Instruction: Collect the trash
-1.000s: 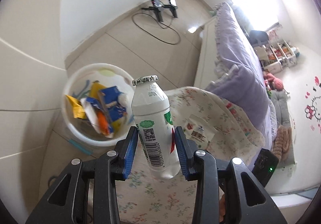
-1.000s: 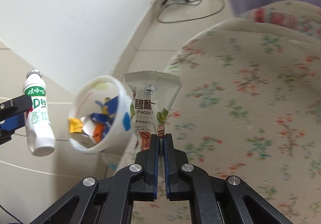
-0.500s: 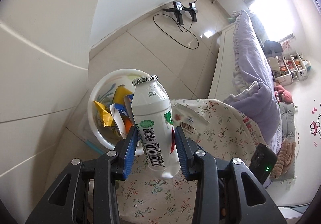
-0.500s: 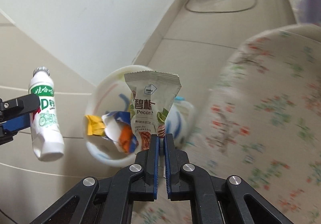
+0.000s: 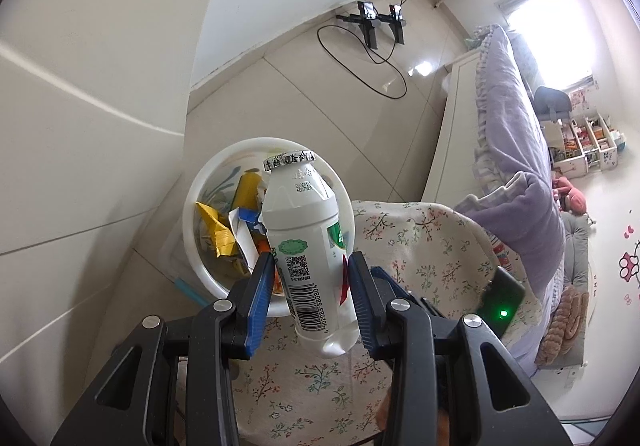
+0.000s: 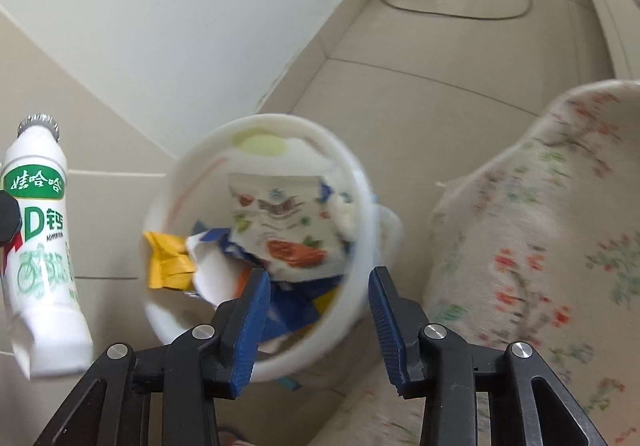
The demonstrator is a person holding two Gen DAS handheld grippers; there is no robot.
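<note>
My left gripper (image 5: 310, 274) is shut on a white drink bottle (image 5: 306, 246) with a foil cap, held in the air just in front of a white trash bin (image 5: 192, 206). The bottle also shows at the left of the right wrist view (image 6: 40, 246). My right gripper (image 6: 318, 286) is open and empty above the bin (image 6: 360, 206). A white pecan snack packet (image 6: 284, 222) lies in the bin on top of yellow, blue and orange wrappers (image 6: 168, 262).
The bin stands on a tiled floor (image 5: 304, 102) between a pale wall (image 5: 100, 86) and a floral-cloth surface (image 5: 420, 246). A black cable and stand (image 5: 372, 30) lie on the floor farther off. A bed with purple bedding (image 5: 516, 150) is at the right.
My right gripper has opened and let go of the snack packet, which now lies in the bin. My left gripper has carried the bottle closer to the bin.
</note>
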